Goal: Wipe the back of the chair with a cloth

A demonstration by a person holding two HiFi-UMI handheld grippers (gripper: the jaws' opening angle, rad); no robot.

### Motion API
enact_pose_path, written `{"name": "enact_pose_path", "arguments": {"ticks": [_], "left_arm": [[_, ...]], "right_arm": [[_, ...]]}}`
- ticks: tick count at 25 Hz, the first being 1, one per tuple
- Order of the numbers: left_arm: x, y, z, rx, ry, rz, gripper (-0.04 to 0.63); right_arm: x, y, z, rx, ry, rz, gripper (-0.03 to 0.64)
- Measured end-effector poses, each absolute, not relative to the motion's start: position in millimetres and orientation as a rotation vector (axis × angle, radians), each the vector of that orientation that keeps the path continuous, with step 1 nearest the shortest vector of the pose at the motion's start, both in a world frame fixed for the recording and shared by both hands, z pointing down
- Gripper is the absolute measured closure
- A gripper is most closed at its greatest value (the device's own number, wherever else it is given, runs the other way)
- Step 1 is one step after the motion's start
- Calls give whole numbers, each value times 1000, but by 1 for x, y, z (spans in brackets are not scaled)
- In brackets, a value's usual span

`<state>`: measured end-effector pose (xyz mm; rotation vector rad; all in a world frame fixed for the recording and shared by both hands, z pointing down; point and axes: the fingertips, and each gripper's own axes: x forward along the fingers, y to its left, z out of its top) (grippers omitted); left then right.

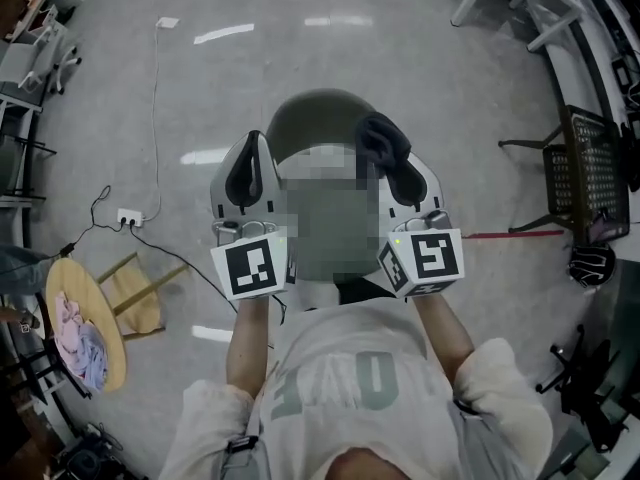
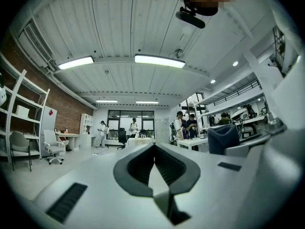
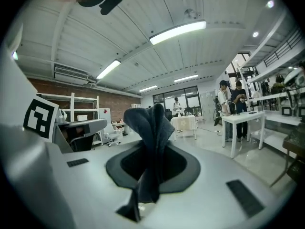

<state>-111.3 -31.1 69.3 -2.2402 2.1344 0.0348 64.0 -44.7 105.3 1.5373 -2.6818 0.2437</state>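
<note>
Sticking lengthwise out of the right gripper [image 3: 153,151], the cloth [image 3: 151,120] points forward.

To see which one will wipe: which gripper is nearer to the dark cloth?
Right. The right gripper is shut on the dark cloth, which sticks out past its jaws. The left gripper is shut, empty and beside it, clear of the cloth.

Grey polished floor [image 1: 400,88] underfoot, a white power strip [image 1: 128,216] trailing its cable at the left, a black mesh chair [image 1: 590,173] off right, and across the room a brick wall [image 2: 66,104] behind white shelves [image 2: 21,119], long ceiling lights [image 2: 159,60] glowing, dark-framed windows [image 2: 126,117] at the far end.
</note>
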Motion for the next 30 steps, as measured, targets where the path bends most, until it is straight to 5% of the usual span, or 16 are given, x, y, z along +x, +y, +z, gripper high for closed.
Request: {"name": "enact_pose_path", "arguments": {"ticks": [13, 30], "left_arm": [[-79, -94, 79, -2259, 2139, -46, 580], [-131, -58, 69, -2238, 2124, 75, 580]], "right_arm": [[79, -108, 142, 1439, -2672, 402, 558], [23, -69, 121, 1461, -2722, 389, 558]]}}
